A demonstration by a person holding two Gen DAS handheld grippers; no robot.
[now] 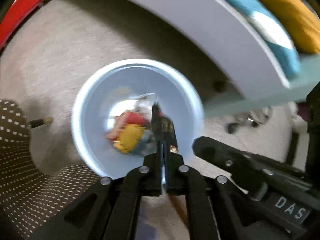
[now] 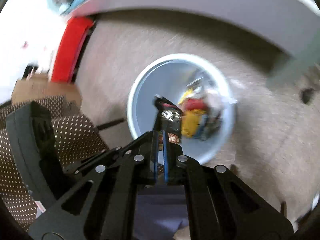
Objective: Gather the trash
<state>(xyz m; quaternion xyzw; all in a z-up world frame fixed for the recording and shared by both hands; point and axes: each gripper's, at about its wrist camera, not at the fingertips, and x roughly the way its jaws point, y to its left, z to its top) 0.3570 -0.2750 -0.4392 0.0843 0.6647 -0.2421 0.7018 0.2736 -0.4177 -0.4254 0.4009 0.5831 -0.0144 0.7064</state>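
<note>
A dark snack wrapper (image 1: 163,126) stands up from the closed tips of the left gripper (image 1: 164,158), and its upper end hangs over the open mouth of a pale blue bin (image 1: 84,104); in the right wrist view a similar dark wrapper (image 2: 170,116) is pinched in the right gripper (image 2: 161,140) and likewise reaches over the near rim of the bin (image 2: 136,100). Whether the two grippers share one wrapper cannot be told. Inside the bin lie crumpled packets (image 1: 130,134), red and yellow among paler scraps, resting at its bottom. The bin stands on a beige carpet (image 1: 60,50), near the edge of a white furniture panel (image 1: 200,20) that arcs across the top of both views. Beyond that panel are a teal cushion (image 1: 270,30) and a mustard cushion (image 1: 290,14); a red object (image 1: 22,8) sits at the carpet's far left edge, and a brown dotted fabric (image 1: 18,160) fills the lower left corner. Both views are smeared by motion. Each gripper's jaws are drawn close together, clamped on the thin wrapper between blue pads (image 2: 165,146).
</note>
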